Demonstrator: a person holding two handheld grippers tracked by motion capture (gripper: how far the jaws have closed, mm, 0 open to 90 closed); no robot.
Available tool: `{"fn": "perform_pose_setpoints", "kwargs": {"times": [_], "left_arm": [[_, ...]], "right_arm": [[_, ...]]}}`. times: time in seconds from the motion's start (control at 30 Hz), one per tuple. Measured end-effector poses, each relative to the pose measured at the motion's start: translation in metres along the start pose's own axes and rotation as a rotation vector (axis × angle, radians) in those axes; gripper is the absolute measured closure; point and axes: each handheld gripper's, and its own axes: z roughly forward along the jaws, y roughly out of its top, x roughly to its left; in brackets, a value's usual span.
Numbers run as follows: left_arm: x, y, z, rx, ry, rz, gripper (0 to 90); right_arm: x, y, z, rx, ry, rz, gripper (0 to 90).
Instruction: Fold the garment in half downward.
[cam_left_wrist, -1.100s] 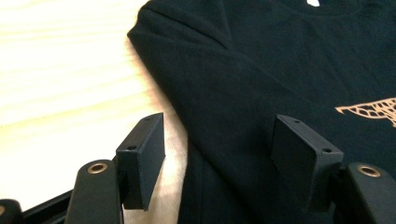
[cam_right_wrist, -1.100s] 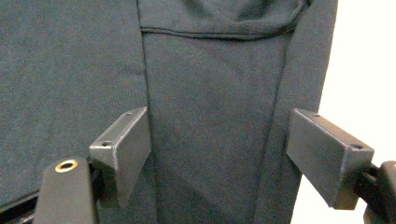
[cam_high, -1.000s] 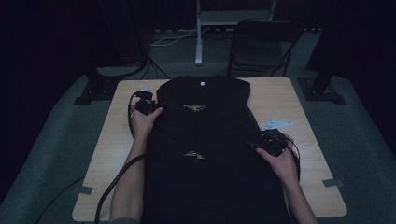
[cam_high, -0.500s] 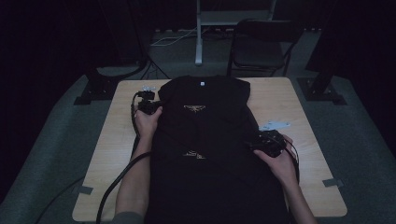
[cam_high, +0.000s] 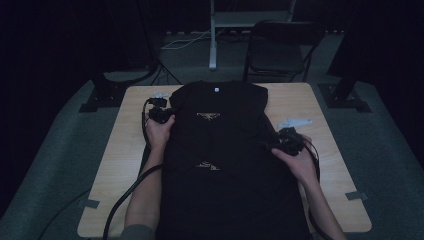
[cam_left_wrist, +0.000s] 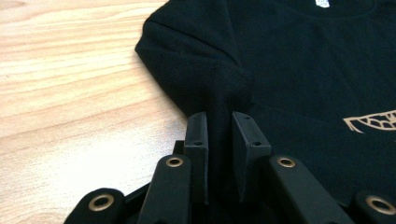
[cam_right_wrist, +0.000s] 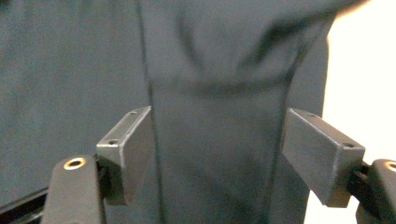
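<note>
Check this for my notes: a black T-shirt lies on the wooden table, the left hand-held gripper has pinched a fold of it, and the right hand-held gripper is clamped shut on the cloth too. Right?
One part is wrong. The right hand-held gripper isn't clamped: the right gripper view shows its jaws wide apart over the black T-shirt, though they have just been closing a little. The left hand-held gripper does pinch a fold, on the wooden table.

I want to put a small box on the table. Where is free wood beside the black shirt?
Bare wood lies along the table left edge, beside the left forearm and cable, and at the far right corner beyond the right claw. The black shirt covers the middle. The left claw crowds the shirt's far left shoulder.
</note>
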Motion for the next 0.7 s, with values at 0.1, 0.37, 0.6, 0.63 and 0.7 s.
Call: {"fn": "perform_pose_setpoints", "kwargs": {"times": [0.1, 0.37, 0.6, 0.63, 0.7], "left_arm": [[-0.003, 0.0, 0.0, -0.002, 0.018, 0.017, 78.5], [-0.002, -0.001, -0.001, -0.001, 0.017, 0.002, 77.7], [-0.002, -0.002, -0.002, 0.0, 0.013, -0.029, 77.3], [-0.002, -0.003, -0.003, -0.001, 0.011, -0.032, 77.4], [-0.002, -0.003, -0.003, -0.001, 0.01, -0.035, 77.3]], "right_arm": [[-0.011, 0.025, 0.007, -0.063, -0.031, 0.01, 34.0], [-0.045, 0.067, 0.055, -0.046, -0.087, 0.188, 39.0], [-0.071, 0.082, 0.092, 0.003, -0.115, 0.293, 40.3], [-0.074, 0.082, 0.095, 0.01, -0.131, 0.309, 40.1], [-0.084, 0.08, 0.1, 0.008, -0.153, 0.376, 39.2]]}}
